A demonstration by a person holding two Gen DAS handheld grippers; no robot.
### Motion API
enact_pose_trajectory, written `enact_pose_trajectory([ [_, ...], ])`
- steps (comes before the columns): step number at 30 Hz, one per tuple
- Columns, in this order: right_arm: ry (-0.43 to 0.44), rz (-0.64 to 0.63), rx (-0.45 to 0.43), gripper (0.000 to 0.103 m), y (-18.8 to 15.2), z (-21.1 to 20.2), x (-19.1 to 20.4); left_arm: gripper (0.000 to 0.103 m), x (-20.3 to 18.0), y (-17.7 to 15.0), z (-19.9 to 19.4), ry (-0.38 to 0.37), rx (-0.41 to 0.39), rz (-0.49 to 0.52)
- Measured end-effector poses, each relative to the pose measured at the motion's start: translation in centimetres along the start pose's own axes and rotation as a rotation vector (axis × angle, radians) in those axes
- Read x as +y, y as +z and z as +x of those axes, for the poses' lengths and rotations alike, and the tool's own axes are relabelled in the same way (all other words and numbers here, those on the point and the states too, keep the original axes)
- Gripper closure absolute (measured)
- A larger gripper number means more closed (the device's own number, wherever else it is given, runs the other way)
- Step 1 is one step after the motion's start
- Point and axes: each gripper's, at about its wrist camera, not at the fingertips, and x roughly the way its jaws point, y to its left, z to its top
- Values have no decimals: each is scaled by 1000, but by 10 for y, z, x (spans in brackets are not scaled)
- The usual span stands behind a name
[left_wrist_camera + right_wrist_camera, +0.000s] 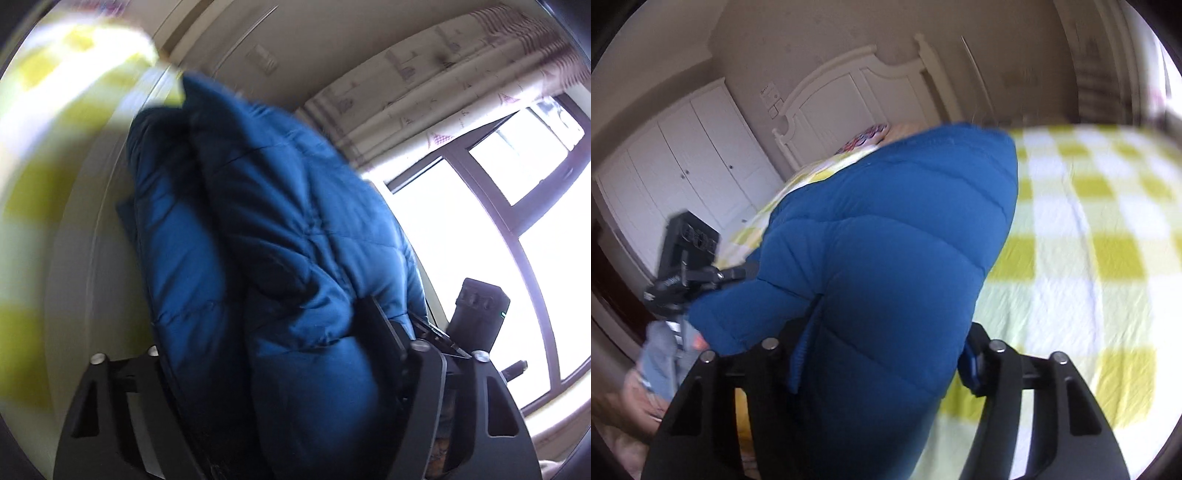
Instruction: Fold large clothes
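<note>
Left gripper (271, 373): both black arms flank a thick bundle of the blue quilted jacket (258, 240), and the padded fabric fills the gap between them, so the jaws are clenched on it; the fingertips themselves are buried in the cloth. Right gripper (882, 365): same finding, its two arms pressed against either side of the blue quilted jacket (886, 240), jaws clamped on the fabric, with a ribbed blue edge showing just inside the left arm. In the right wrist view the jacket rises from the jaws as a puffy, horizontally stitched mass, held over the bed, whose yellow-and-white checked bedspread (1089, 240) extends to the right and behind. In the left wrist view that bedspread (55, 147) appears blurred at the left edge. Left of the jacket in the right wrist view, the other gripper's black housing (687, 254) is visible, close beside the garment. Further back stand a white headboard (849, 92) and white wardrobe doors (683, 158). The left wrist view shows a patterned curtain (443, 81) and a bright, dark-framed window (498, 221) at the far right.
</note>
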Motion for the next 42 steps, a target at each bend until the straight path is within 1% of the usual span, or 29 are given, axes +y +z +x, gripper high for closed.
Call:
enact_pose_trajectory([
  [3, -51, -81, -62, 48, 28, 3, -9, 42, -15, 36, 19, 0, -59, 35],
  [5, -60, -93, -113, 48, 46, 3, -23, 42, -20, 60, 36, -9, -76, 55],
  [6, -66, -83, -119, 48, 56, 7, -34, 42, -22, 72, 47, -6, -84, 61],
  [8, -79, -42, -103, 47, 73, 20, -58, 42, -17, 93, 75, 7, -72, 37],
  [10, -100, 34, -47, 43, 85, 40, -87, 41, 3, 108, 113, 42, -22, -34],
  [11, -134, 67, 4, 32, 86, 52, -99, 36, 17, 109, 127, 69, 8, -81],
  [12, -164, 127, 36, 16, 84, 61, -114, 21, 26, 108, 132, 66, -2, -108],
  [13, -178, 156, 29, 10, 82, 59, -121, 18, 29, 106, 134, 51, -10, -115],
  [14, -190, 174, 31, 9, 82, 55, -123, 17, 30, 103, 134, 46, -12, -117],
  [16, -262, 156, 5, 9, 81, 46, -111, 15, 27, 99, 126, 67, -25, -104],
  [17, -332, 115, -43, 9, 81, 36, -96, 15, 25, 97, 121, 79, -35, -96],
  [18, -366, 66, -99, 9, 82, 27, -80, 15, 22, 94, 115, 84, -50, -92],
  [21, -328, -67, -167, 9, 85, 26, -34, 15, 13, 82, 93, 66, -119, -105],
  [22, -328, -108, -171, 9, 86, 29, -20, 15, 10, 78, 85, 63, -146, -110],
  [25, -363, -280, -142, 9, 88, 57, 21, 13, 13, 53, 41, 105, -340, -156],
  [27, -377, -356, -103, 9, 92, 84, 40, 13, 21, 41, 22, 143, -399, -185],
  [28, -372, -399, -67, 9, 89, 102, 50, 13, 23, 38, 12, 169, -413, -182],
  [29, -371, -444, -40, 10, 88, 115, 51, 13, 21, 42, 4, 195, -421, -163],
  [30, -377, -512, 19, 12, 79, 133, 57, 11, 22, 42, -5, 224, -432, -129],
  [31, -407, -552, 59, 12, 69, 142, 60, 9, 14, 40, -12, 249, -445, -97],
  [32, -433, -593, 58, 13, 57, 147, 62, 8, 4, 39, -21, 285, -468, -48],
  [33, -430, -595, 47, 13, 50, 146, 58, 4, -5, 37, -30, 322, -489, -1],
  [35, -397, -543, 52, 13, 52, 136, 53, 4, -26, 35, -44, 410, -520, 89],
  [36, -353, -500, 45, 15, 55, 120, 53, 4, -35, 33, -53, 447, -528, 126],
  [37, -319, -474, 26, 15, 54, 103, 55, 4, -49, 29, -60, 496, -544, 176],
  [38, -291, -447, -19, 14, 52, 78, 65, 4, -55, 19, -73, 531, -561, 211],
  [39, -277, -419, -90, 13, 54, 50, 63, 4, -68, 12, -81, 576, -589, 252],
  [40, -273, -403, -133, 11, 54, 33, 64, 4, -88, 6, -86, 618, -628, 300],
  [42, -289, -375, -240, 2, 50, -14, 67, 4, -113, -9, -98, 648, -689, 368],
])
